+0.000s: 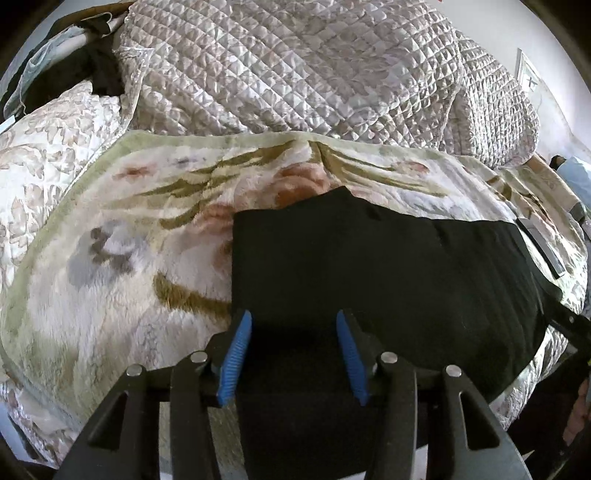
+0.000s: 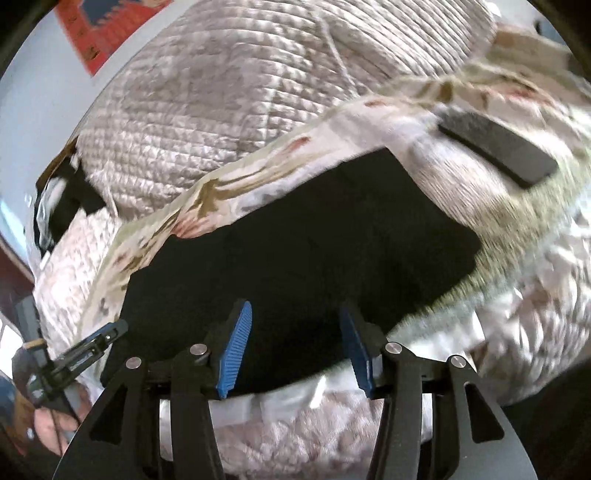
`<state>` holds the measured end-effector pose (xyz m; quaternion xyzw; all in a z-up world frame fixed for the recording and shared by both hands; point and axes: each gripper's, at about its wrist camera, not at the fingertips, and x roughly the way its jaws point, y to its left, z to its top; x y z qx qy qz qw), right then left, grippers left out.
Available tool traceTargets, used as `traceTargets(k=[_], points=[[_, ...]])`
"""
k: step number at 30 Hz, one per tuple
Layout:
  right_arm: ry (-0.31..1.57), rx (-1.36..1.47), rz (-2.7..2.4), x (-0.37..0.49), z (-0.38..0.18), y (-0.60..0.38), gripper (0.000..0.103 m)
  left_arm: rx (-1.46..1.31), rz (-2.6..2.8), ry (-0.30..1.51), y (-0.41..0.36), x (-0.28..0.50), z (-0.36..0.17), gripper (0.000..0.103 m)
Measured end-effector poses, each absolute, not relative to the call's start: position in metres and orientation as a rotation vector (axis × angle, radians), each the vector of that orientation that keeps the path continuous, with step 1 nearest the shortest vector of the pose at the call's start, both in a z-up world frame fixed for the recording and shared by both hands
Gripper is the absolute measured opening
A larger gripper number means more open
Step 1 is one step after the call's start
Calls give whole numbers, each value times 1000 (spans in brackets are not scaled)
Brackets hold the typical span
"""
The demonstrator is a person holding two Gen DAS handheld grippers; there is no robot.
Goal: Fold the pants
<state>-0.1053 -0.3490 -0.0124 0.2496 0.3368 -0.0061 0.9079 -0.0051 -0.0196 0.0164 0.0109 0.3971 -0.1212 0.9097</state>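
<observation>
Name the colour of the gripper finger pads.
Blue, ribbed pads; clearest in the left wrist view, against the black pants.

Bed cover: a plush floral blanket (image 1: 122, 258) with green edge, pale pink flowers and olive leaves, spread flat.
Quilt: a shiny quilted bedspread (image 1: 295, 66) in grey-pink, heaped high behind the blanket.
Pillow: a white leaf-patterned pillow (image 1: 55, 122) at the left, touching the quilt.
Wall: pale bluish-white wall (image 2: 33, 122); a red and blue poster (image 2: 107, 26) hangs on it, its picture too blurred to read.
Dark flat item: a grey-black slab (image 2: 495, 147) lies on the blanket, perhaps a remote control.
Light: soft daylight, weak shadows.
</observation>
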Motion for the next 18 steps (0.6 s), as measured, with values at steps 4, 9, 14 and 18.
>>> traceTargets(k=[4, 9, 14, 18], points=[[730, 545, -75, -108, -20, -360, 50, 8, -251, 824, -17, -5, 11, 51], [743, 606, -152, -105, -30, -380, 50, 22, -256, 811, -18, -8, 9, 52], [716, 653, -170, -96, -36, -394, 50, 26, -262, 803, -17, -9, 7, 52], [670, 650, -174, -94, -26, -395, 51, 26, -263, 804, -17, -9, 7, 53]])
